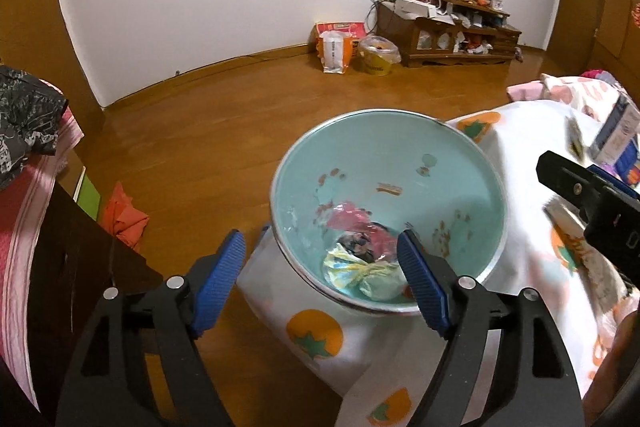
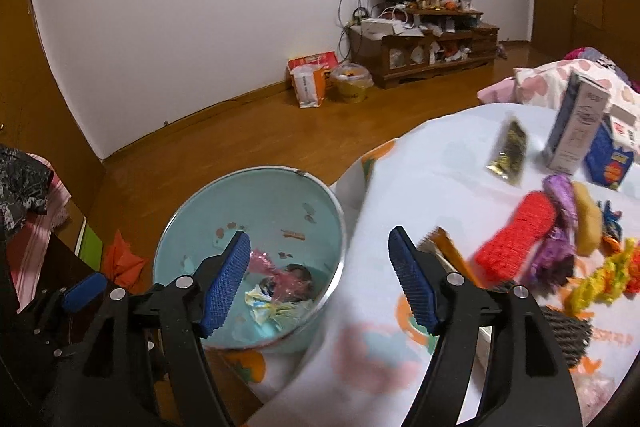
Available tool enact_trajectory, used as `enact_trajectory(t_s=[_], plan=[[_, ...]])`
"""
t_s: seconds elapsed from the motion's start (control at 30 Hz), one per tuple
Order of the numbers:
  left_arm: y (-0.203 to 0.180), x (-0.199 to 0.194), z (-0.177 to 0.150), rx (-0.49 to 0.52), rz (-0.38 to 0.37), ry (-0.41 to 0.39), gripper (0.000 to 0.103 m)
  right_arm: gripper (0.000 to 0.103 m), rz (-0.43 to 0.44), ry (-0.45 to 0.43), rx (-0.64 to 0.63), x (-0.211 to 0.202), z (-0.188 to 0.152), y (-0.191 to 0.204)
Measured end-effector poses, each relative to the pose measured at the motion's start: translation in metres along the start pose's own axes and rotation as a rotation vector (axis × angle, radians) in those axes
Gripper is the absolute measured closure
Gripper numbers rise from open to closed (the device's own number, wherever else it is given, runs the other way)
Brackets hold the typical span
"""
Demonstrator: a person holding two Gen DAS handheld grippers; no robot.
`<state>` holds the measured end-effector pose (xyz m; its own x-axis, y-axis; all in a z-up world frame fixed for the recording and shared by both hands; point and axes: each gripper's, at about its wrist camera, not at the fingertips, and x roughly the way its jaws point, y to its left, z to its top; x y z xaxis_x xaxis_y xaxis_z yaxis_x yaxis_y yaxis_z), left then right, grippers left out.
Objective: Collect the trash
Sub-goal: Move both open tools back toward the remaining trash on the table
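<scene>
A light-blue bin (image 1: 400, 155) stands on the floor against the cloth-covered table (image 2: 420, 179). At its bottom lie a white-and-yellow crumpled wrapper (image 1: 360, 273), a pink foil wrapper (image 1: 346, 217) and a dark scrap. My left gripper (image 1: 320, 235) hovers open over the bin's near rim with nothing between its pads. My right gripper (image 2: 318, 233) is open and empty too, straddling the bin (image 2: 248, 195) and the table edge. On the table lie a red knitted piece (image 2: 516, 231), a purple wrapper (image 2: 560, 223), a yellow-orange crumpled wrapper (image 2: 604, 275) and a gold-black packet (image 2: 508, 151).
A grey carton (image 2: 576, 123) and a blue box (image 2: 610, 159) stand at the table's far right. An orange cloth (image 1: 124, 215) lies on the wooden floor left of the bin. Dark furniture (image 1: 80, 247) draped with cloths sits at the left. Bags and a TV stand (image 1: 448, 39) line the far wall.
</scene>
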<state>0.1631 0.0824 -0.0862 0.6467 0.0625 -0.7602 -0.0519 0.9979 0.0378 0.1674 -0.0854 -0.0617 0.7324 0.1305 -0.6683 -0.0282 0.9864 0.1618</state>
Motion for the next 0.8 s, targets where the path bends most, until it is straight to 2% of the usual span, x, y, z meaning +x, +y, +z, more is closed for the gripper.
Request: enact_trajectory(t_s=[0.27, 0.53, 0.8], plan=[[-0.026, -0.026, -0.018, 0.041, -0.031, 0.008, 0.022, 0.031, -0.063, -0.032, 0.049, -0.046, -0.024, -0.036], [-0.072, -0.045, -0.04, 0.114, -0.083, 0.021, 0.021, 0.032, -0.144, -0.056, 0.133, -0.091, -0.056, -0.098], [-0.109, -0.055, -0.065, 0.182, -0.138, 0.047, 0.02, 0.032, -0.205, -0.051, 0.208, -0.119, -0.085, -0.148]])
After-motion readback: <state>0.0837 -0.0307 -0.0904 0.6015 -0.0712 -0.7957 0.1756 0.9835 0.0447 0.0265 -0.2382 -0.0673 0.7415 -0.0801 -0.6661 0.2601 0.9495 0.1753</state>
